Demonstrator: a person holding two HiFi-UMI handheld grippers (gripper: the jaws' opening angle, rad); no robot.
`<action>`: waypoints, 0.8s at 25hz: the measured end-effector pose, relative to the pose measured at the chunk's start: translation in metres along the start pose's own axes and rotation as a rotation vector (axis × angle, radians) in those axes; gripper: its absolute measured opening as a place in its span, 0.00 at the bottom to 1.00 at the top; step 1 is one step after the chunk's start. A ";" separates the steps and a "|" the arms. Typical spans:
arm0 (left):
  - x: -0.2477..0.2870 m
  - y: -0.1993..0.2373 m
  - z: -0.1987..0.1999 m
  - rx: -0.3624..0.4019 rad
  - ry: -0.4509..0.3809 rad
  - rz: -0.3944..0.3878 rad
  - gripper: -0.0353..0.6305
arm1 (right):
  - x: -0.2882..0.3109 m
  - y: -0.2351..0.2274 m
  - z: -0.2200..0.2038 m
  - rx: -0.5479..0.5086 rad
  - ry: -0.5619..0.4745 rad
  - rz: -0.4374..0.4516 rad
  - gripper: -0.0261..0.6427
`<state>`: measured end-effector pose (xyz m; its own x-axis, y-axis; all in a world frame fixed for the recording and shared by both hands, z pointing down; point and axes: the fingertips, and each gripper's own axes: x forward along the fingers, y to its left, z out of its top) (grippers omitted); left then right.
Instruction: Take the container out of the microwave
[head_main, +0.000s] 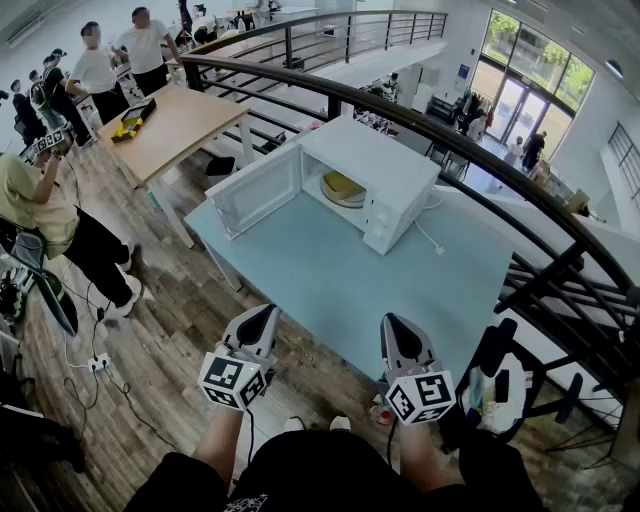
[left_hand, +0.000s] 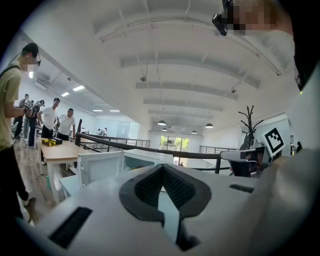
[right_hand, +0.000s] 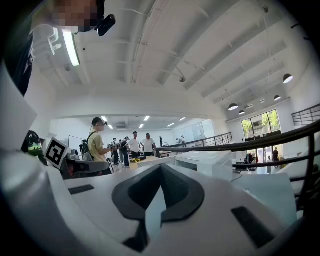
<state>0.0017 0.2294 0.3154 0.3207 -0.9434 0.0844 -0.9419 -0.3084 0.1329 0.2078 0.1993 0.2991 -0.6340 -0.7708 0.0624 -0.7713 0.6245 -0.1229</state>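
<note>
sitting in microwave (head_main: 372, 160), container (head_main: 343, 187) beyond jaws

Left gripper (head_main: 262, 316) and right gripper (head_main: 394, 326) side by side, jaws together, empty.

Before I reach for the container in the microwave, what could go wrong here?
1. The open microwave door sticks out on the left; the left gripper could bump it on the way in.
2. Both grippers look shut; unless opened first, the right gripper may push the container deeper inside.
</note>
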 end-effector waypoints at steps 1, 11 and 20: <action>-0.002 0.002 0.001 0.005 -0.001 0.002 0.06 | 0.000 0.002 0.000 -0.004 -0.001 -0.001 0.05; -0.020 0.016 0.008 0.025 -0.026 0.015 0.06 | 0.000 0.020 0.005 0.013 -0.032 0.005 0.05; -0.032 0.029 0.013 -0.006 -0.048 -0.002 0.06 | 0.004 0.034 0.010 0.017 -0.051 0.006 0.05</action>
<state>-0.0376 0.2490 0.3038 0.3173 -0.9476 0.0369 -0.9407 -0.3096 0.1390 0.1794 0.2164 0.2851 -0.6343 -0.7730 0.0114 -0.7664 0.6268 -0.1402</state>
